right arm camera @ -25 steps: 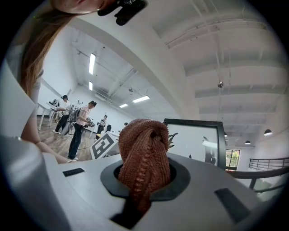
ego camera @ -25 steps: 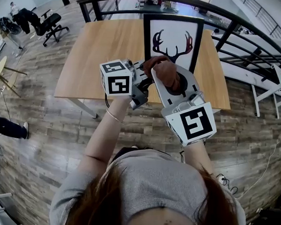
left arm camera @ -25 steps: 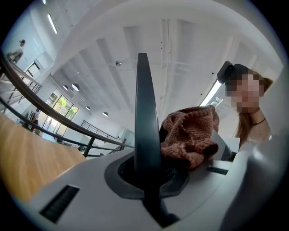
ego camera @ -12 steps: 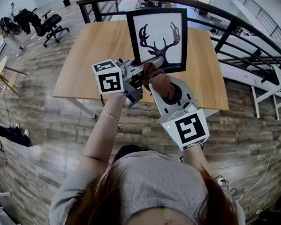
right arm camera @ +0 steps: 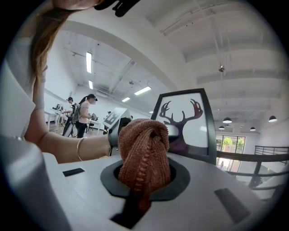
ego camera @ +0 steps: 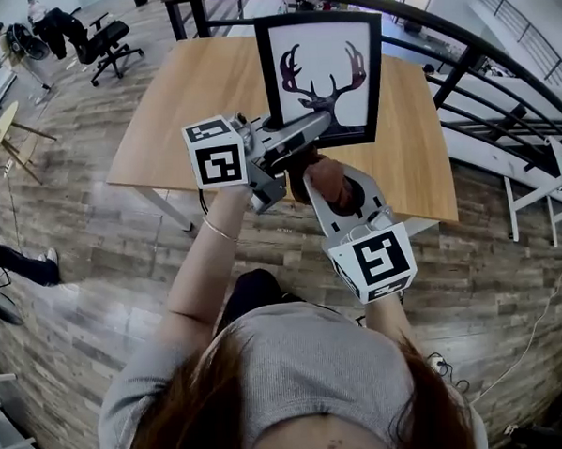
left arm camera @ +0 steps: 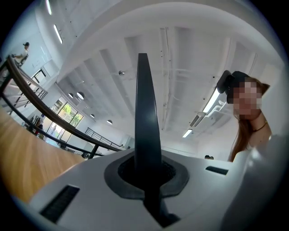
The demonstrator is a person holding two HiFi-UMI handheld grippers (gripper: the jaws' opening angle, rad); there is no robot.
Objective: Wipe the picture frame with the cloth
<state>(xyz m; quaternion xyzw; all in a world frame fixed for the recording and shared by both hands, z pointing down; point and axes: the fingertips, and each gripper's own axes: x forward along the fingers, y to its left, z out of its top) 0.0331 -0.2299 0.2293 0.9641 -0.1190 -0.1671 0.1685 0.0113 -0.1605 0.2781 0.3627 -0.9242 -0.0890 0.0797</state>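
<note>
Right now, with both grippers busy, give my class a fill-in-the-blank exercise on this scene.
1. The left gripper is shut on the lower edge of the ____.
2. The right gripper is shut on a reddish-brown ____.
3. The print shows a deer's ____.
Missing words: picture frame; cloth; antlers.

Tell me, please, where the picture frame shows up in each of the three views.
Head view: the picture frame stands upright at top centre.
Left gripper view: it is seen edge-on, a dark strip up the middle, clamped between the jaws.
Right gripper view: it is right of centre, behind the cloth.
Shared landmark: the dark railing, which is at far left in the left gripper view and lower right in the right gripper view.
</note>
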